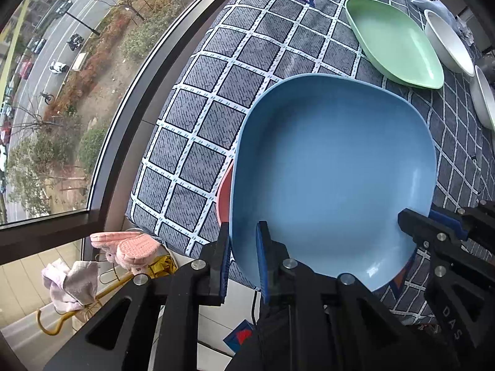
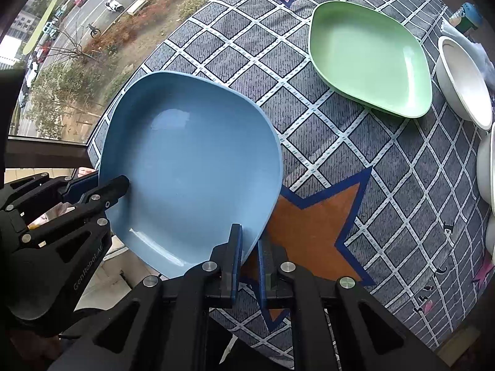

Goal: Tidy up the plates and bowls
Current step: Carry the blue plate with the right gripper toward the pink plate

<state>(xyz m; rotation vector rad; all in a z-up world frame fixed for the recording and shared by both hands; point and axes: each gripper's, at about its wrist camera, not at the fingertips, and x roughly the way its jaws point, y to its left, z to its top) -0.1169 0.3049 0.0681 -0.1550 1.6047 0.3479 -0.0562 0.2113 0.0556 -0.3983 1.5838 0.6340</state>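
Note:
A blue plate (image 1: 334,170) hangs tilted over the checked tablecloth (image 1: 198,114), held at two sides. My left gripper (image 1: 243,247) is shut on its near-left rim, one finger inside and one outside. My right gripper (image 2: 249,252) is shut on the plate's (image 2: 191,167) near-right rim. Each gripper also shows in the other's view: the right gripper (image 1: 433,219) at the plate's right rim, the left gripper (image 2: 102,185) at its left rim. A salmon plate (image 1: 223,194) peeks out from under the blue one. Further back lie a green plate (image 2: 368,58) and two white bowls (image 2: 464,80) (image 2: 487,170).
The table's left edge (image 1: 139,191) runs along a large window. Below it on the floor are pink slippers (image 1: 130,247), a towel (image 1: 74,284) and a yellow rack (image 1: 102,293). A teal-capped bottle (image 2: 468,18) and crumpled wrap (image 2: 476,49) sit at the far right.

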